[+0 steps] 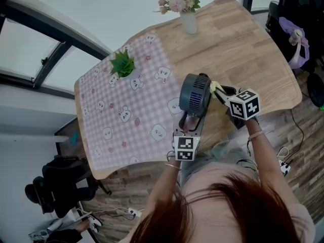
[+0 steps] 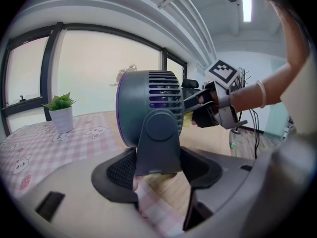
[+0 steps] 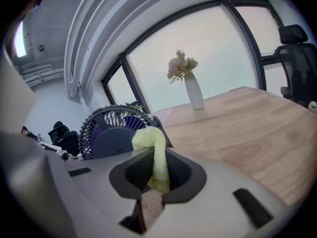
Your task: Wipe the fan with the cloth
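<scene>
My left gripper (image 2: pixel 157 175) is clamped on the fan (image 2: pixel 148 98) by its stand (image 2: pixel 157 145). My right gripper (image 3: pixel 157 177) pinches the cloth (image 3: pixel 152 140), with the grille (image 3: pixel 106 120) just past its tips. Mid-wipe, I reckon; next is dragging the cloth steadily across it.

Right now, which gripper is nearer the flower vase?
Right. The right gripper holds the cloth beside the fan; the left gripper clamps the fan's stand, farther from the flower vase.
</scene>
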### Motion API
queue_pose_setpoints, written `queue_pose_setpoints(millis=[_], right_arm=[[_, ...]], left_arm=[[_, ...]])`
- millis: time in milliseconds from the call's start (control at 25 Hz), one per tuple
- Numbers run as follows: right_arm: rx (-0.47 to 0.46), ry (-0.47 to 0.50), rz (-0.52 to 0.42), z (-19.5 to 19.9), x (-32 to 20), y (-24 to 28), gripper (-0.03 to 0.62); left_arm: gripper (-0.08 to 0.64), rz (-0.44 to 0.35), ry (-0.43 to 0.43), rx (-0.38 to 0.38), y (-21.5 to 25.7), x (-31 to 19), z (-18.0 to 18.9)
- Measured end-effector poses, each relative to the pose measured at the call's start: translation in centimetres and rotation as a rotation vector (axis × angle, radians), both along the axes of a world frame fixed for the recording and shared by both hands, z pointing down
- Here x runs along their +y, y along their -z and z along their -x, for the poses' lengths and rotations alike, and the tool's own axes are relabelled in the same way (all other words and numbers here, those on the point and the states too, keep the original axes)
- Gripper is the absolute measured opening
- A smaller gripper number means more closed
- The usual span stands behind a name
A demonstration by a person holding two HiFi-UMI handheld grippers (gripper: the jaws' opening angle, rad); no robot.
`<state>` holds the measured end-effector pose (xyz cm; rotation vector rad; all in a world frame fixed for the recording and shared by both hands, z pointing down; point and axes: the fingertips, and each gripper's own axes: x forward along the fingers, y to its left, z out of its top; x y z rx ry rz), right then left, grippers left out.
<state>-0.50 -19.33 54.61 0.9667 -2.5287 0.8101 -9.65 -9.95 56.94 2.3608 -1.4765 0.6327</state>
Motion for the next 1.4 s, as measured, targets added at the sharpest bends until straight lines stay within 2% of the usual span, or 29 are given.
queue_pose_setpoints(millis=[360,520,640,720,880,1080,1240,1400], right_arm=[[0.068,-0.085,0.002,-2.6,-2.6,-0.6,0.048],[0.037,-0.13,-0.004,-4.2,-2.4,0.4,0.048],[-0.002,-0.125,-0.024,-4.6,-1.2,1.7,0.048],[-0.046,-0.072,-0.028,-4.1,0.3,2.3,0.048],[-0.141,0.11,-0.013,-1.5,4.6,3.6,0.048],[-0.163,0.309,0.003,1.7,9.2,4.1,0.048],[-0.16,0.39,0.03,3.4,11.1,3.6,0.048],[-0.065,0.389,0.065,4.0,10.9,1.3,0.048]], left_arm=[[0.279,0.006,0.001,0.001,0.0,0.1,0.0],[0.279,0.005,0.01,0.0,0.0,0.0,0.0],[0.279,0.004,0.007,0.001,0.2,-0.1,-0.1],[0.279,0.002,0.01,-0.001,0.1,-0.1,0.0],[0.279,-0.002,0.013,0.0,0.0,0.0,0.0],[0.279,-0.001,0.015,0.0,0.1,0.1,-0.3],[0.279,-0.006,0.016,-0.002,0.1,0.1,-0.2],[0.279,-0.002,0.017,-0.002,0.0,0.1,-0.1]])
